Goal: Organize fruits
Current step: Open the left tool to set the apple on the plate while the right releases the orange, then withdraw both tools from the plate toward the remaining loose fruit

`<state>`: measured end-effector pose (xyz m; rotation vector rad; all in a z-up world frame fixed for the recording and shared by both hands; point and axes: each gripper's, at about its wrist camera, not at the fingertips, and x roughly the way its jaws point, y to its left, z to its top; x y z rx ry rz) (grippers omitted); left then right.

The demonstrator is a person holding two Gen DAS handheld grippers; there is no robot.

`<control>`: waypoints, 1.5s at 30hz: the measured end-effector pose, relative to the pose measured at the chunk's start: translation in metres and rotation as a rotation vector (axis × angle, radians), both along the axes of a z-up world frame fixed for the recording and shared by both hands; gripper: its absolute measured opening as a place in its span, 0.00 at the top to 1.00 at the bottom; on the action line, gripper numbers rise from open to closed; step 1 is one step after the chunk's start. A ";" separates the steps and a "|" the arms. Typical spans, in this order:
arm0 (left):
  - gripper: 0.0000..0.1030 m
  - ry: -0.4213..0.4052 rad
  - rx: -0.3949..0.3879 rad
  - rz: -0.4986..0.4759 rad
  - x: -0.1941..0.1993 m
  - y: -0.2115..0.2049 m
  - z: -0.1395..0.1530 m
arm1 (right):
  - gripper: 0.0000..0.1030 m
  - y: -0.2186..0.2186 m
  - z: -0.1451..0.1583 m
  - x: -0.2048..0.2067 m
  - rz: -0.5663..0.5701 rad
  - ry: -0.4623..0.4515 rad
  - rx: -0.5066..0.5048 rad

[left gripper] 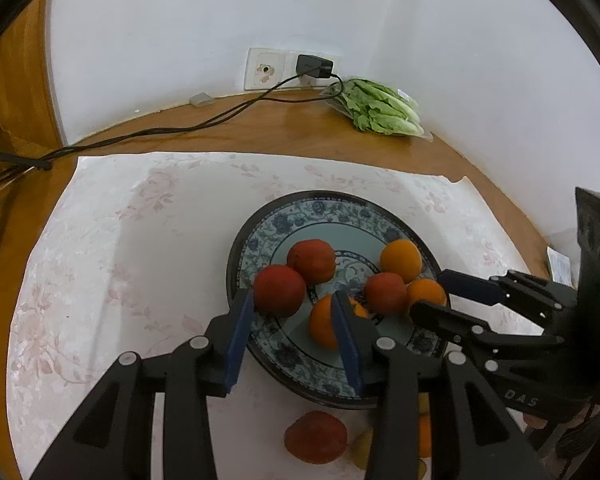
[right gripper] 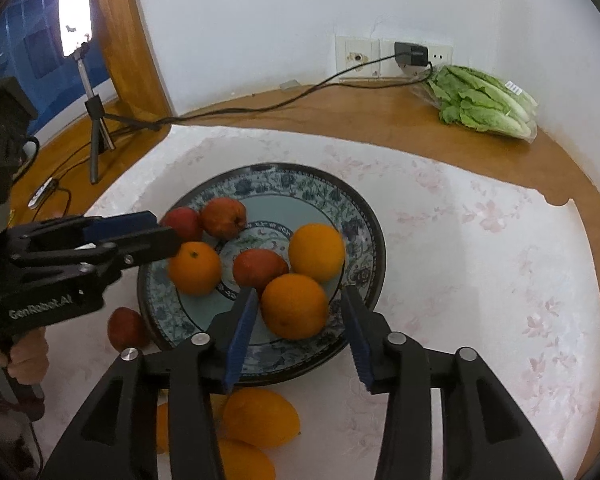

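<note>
- The patterned plate sits on the pale floral cloth over the wooden table.
- The plate holds six fruits: three oranges and three red apples.
- Oranges on the plate: one nearest the right gripper, one behind it, one on the left side.
- Red apples on the plate: one in the middle, touching the front orange, and two side by side at the far left rim.
- On the cloth outside the plate, another red apple lies just beside the near-left rim, and yellow-orange fruits lie at the near edge; how many I cannot tell, as the gripper covers them.
- The right gripper has its jaws wide apart, on either side of the front orange; whether they touch it is unclear.
- The left gripper hovers over the plate's near rim with its jaws wide, a red apple just beyond and between them and an orange at the right one.
- One bagged lettuce lies by the wall, well apart from the plate.
- One charger is plugged into the wall socket.
</note>
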<state>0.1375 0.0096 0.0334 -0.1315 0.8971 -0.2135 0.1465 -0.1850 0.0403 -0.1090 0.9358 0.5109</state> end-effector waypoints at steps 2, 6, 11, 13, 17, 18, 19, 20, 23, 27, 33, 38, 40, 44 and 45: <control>0.59 0.009 -0.001 0.001 -0.001 0.000 0.001 | 0.56 0.000 0.002 -0.002 0.000 -0.006 0.001; 0.56 0.022 0.009 -0.001 -0.006 0.000 0.002 | 0.56 -0.002 0.007 -0.006 -0.015 -0.011 0.006; 0.56 0.033 0.012 -0.007 -0.015 0.000 0.008 | 0.56 -0.007 0.010 -0.013 -0.032 0.002 0.015; 0.53 0.034 0.015 -0.008 -0.021 -0.001 0.010 | 0.56 -0.009 0.012 -0.017 -0.038 0.002 0.021; 0.52 0.055 0.027 -0.015 -0.032 -0.002 0.009 | 0.56 -0.013 0.018 -0.028 -0.051 0.002 0.034; 0.52 0.061 0.028 -0.016 -0.034 -0.002 0.008 | 0.56 -0.014 0.019 -0.031 -0.054 0.004 0.037; 0.52 0.066 0.027 -0.016 -0.037 -0.003 0.007 | 0.56 -0.016 0.019 -0.034 -0.056 0.006 0.038; 0.52 0.070 0.024 -0.016 -0.040 -0.002 0.007 | 0.56 -0.016 0.020 -0.037 -0.058 0.008 0.040; 0.51 0.081 0.014 -0.013 -0.046 -0.002 0.005 | 0.55 -0.019 0.022 -0.048 -0.064 0.015 0.041; 0.49 0.084 0.012 -0.015 -0.054 -0.004 0.004 | 0.55 -0.022 0.021 -0.064 -0.068 0.027 0.039; 0.48 0.096 0.023 -0.013 -0.061 -0.008 -0.001 | 0.55 -0.029 0.019 -0.081 -0.085 0.048 0.063; 0.48 0.112 0.022 -0.005 -0.062 -0.009 -0.007 | 0.55 -0.030 0.018 -0.089 -0.088 0.055 0.073; 0.48 0.115 0.020 -0.003 -0.062 -0.009 -0.009 | 0.55 -0.031 0.015 -0.091 -0.090 0.062 0.077; 0.48 0.110 0.004 0.002 -0.062 -0.007 -0.010 | 0.55 -0.031 0.009 -0.093 -0.093 0.081 0.088; 0.48 0.110 0.001 0.004 -0.061 -0.007 -0.011 | 0.55 -0.031 0.007 -0.093 -0.093 0.086 0.089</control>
